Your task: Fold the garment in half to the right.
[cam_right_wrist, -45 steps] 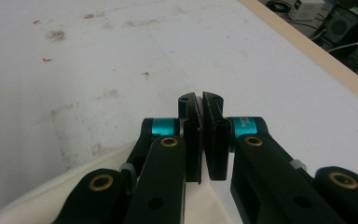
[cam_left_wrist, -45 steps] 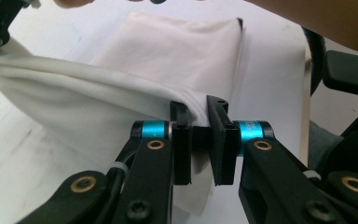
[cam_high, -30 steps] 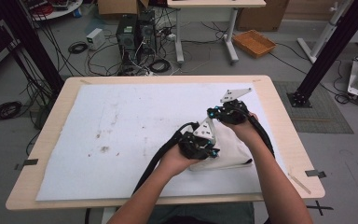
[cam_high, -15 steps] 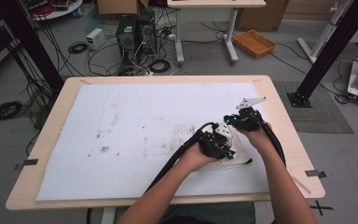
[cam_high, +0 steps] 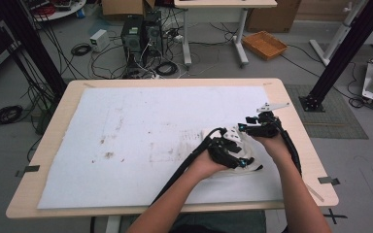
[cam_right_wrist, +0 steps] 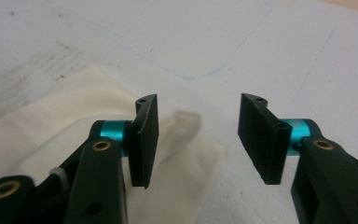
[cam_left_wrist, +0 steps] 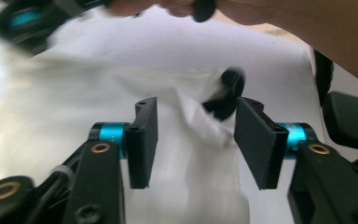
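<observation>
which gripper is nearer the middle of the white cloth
Left. The left gripper sits over the white cloth with bunched fabric between its open fingers; the right gripper is at the cloth's corner, fingers open.

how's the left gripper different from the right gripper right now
The left gripper hangs over bunched, folded white cloth; the right gripper looks past a flat cloth corner onto the bare white table cover. Cloth lies between the left jaws; the right jaws' gap falls mostly over the cover. Both have just been opening and grip nothing.
</observation>
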The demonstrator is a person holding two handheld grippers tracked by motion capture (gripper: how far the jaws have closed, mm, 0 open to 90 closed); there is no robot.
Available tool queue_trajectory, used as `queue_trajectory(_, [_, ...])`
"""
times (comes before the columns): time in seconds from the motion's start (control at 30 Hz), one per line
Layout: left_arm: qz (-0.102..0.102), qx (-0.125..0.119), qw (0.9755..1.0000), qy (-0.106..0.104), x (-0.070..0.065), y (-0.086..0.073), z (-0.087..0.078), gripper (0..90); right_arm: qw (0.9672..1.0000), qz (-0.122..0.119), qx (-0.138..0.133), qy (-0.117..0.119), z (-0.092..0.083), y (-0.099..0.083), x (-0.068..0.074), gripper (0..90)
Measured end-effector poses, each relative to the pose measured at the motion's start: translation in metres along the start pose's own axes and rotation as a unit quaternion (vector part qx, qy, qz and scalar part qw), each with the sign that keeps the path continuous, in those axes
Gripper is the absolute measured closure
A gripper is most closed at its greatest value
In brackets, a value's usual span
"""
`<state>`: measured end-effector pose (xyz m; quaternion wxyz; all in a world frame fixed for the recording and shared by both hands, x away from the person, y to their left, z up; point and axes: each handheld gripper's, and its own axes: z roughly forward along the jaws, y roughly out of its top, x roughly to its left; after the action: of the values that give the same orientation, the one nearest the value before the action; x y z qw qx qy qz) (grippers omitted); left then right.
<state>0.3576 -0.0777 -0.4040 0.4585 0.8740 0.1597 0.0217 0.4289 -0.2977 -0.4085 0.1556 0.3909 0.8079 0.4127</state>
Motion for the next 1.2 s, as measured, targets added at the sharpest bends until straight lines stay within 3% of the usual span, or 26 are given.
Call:
queue_trajectory(0.13, [-0.013,-0.026,0.9989,0.037,0.006,-0.010,-0.032,45.4,0.9999,-0.003,-0.015,0.000,-0.016,-0.003,0.003,43.6])
queue_trajectory(0.3, [-0.018,-0.032,0.9956,0.086,0.010,-0.035,-0.069,43.8,0.9997,-0.021,0.002,0.010,-0.022,-0.014,0.016,46.9])
queue_trajectory(0.33, [-0.018,-0.032,0.9956,0.086,0.010,-0.035,-0.069,43.5,0.9997,-0.021,0.002,0.010,-0.022,-0.014,0.016,46.9])
queue_trajectory(0.37, [-0.025,-0.029,0.9936,0.107,0.012,-0.048,-0.083,43.4,0.9993,-0.029,0.012,0.018,-0.023,-0.020,0.023,51.7])
queue_trajectory(0.47, [-0.025,-0.020,0.9930,0.113,0.013,-0.063,-0.095,43.6,0.9992,-0.027,0.020,0.020,-0.022,-0.025,0.026,51.8])
queue_trajectory(0.5, [-0.031,-0.016,0.9921,0.120,0.013,-0.076,-0.104,43.6,0.9992,-0.020,0.027,0.022,-0.021,-0.029,0.026,53.2])
queue_trajectory(0.6, [-0.049,-0.031,0.9898,0.130,0.015,-0.091,-0.116,43.6,0.9983,0.002,0.051,0.028,-0.012,-0.040,0.022,70.8])
queue_trajectory(0.7, [-0.068,-0.042,0.9863,0.144,0.020,-0.105,-0.126,43.6,0.9978,-0.014,0.055,0.034,-0.009,-0.045,0.025,86.5])
queue_trajectory(0.77, [-0.077,-0.042,0.9841,0.155,0.021,-0.110,-0.129,43.4,0.9985,-0.021,0.045,0.024,-0.013,-0.044,0.028,87.2])
queue_trajectory(0.8, [-0.070,-0.039,0.9843,0.157,0.020,-0.113,-0.129,43.4,0.9987,-0.020,0.040,0.023,-0.016,-0.043,0.028,87.5])
queue_trajectory(0.9, [-0.078,-0.051,0.9833,0.156,0.020,-0.119,-0.135,43.1,0.9991,-0.027,0.027,0.016,-0.023,-0.040,0.030,88.1])
queue_trajectory(1.03, [-0.091,-0.064,0.9772,0.181,0.024,-0.121,-0.147,42.0,0.9993,-0.024,0.026,0.011,-0.027,-0.040,0.028,89.0])
queue_trajectory(1.2, [-0.098,-0.078,0.9742,0.188,0.026,-0.125,-0.159,42.0,0.9996,-0.012,0.024,0.000,-0.030,-0.049,0.022,89.6])
